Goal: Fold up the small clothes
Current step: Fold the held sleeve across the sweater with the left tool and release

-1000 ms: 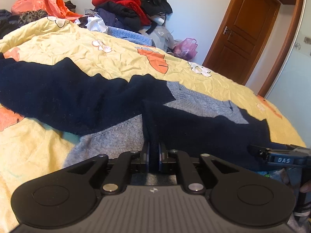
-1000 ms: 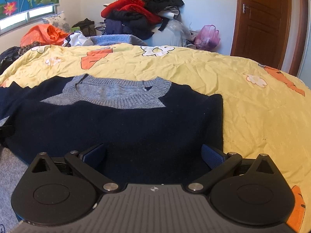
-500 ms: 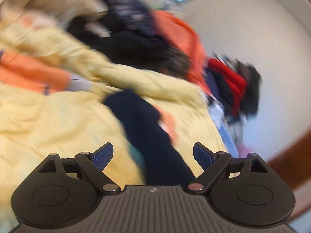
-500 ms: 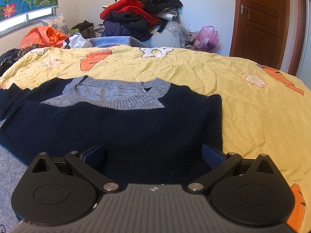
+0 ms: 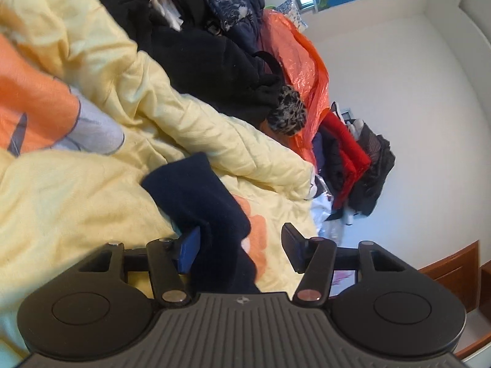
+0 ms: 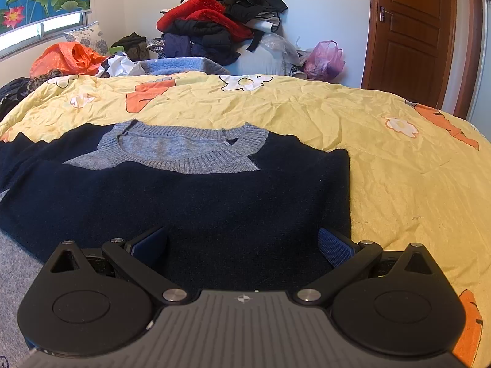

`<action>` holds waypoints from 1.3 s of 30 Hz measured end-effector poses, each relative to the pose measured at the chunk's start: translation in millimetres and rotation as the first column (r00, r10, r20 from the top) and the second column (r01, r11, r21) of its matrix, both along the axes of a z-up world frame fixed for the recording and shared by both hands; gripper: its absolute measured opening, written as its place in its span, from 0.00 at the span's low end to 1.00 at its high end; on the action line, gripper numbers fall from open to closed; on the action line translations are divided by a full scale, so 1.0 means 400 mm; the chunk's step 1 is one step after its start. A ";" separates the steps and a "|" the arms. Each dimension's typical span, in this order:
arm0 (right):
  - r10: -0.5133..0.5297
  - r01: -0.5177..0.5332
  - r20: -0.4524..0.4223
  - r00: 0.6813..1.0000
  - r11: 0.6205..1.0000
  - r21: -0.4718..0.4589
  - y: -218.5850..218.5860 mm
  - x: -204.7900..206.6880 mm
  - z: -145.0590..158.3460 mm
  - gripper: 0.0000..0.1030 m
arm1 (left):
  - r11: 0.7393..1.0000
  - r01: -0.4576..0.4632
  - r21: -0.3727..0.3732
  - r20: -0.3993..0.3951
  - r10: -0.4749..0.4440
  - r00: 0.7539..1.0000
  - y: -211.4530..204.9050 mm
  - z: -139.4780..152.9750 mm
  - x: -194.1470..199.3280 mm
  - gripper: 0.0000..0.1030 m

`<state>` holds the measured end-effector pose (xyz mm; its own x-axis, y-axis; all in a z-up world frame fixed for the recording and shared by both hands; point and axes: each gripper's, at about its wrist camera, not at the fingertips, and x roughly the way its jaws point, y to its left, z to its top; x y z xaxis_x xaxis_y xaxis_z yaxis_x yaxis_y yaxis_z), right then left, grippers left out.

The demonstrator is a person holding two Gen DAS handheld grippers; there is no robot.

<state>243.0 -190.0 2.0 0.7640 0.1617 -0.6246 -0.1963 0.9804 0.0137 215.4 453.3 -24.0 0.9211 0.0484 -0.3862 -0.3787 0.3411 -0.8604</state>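
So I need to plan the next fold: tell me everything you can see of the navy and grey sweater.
The sweater looks like soft knit, navy with a grey ribbed round collar and grey yoke. It lies flat on the yellow flowered quilt, one sleeve already folded across its chest, its right edge straight. The other sleeve stretches out over the quilt, between the open fingers of the left claw. The right claw hangs open over the body.

L gripper (image 5: 241,247) let go, swung to navy sleeve (image 5: 199,202) end (rolled over), jaws closing round it.
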 end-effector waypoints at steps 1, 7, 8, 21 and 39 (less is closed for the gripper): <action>0.000 0.000 0.000 1.000 1.000 0.001 0.000 0.000 0.000 1.00 | 1.000 0.007 0.025 -0.006 -0.007 1.000 -0.004 0.003 -0.001 0.52; -0.002 0.002 0.001 1.000 1.000 0.005 0.000 0.001 0.000 1.00 | 0.996 -0.016 0.090 -0.066 0.022 0.998 0.000 0.000 -0.017 0.32; -0.003 0.002 0.001 1.000 1.000 0.006 0.001 0.001 -0.001 1.00 | 0.995 -0.016 0.093 -0.080 0.024 0.997 0.001 -0.002 -0.016 0.30; -0.005 0.005 0.003 1.000 1.000 0.021 -0.003 -0.001 0.002 1.00 | 0.909 0.014 0.417 -0.163 0.060 0.985 -0.105 0.130 -0.002 0.04; -0.011 0.011 0.009 1.000 0.997 0.070 -0.021 -0.001 0.002 1.00 | 0.279 0.649 0.707 -0.442 -0.543 0.714 -1.050 0.086 -0.046 0.19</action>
<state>242.5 -198.5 2.8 0.7719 0.1966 -0.6046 -0.1861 0.9792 0.0809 197.0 33.3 10.3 0.7901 -0.1802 -0.5858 0.1751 0.9823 -0.0659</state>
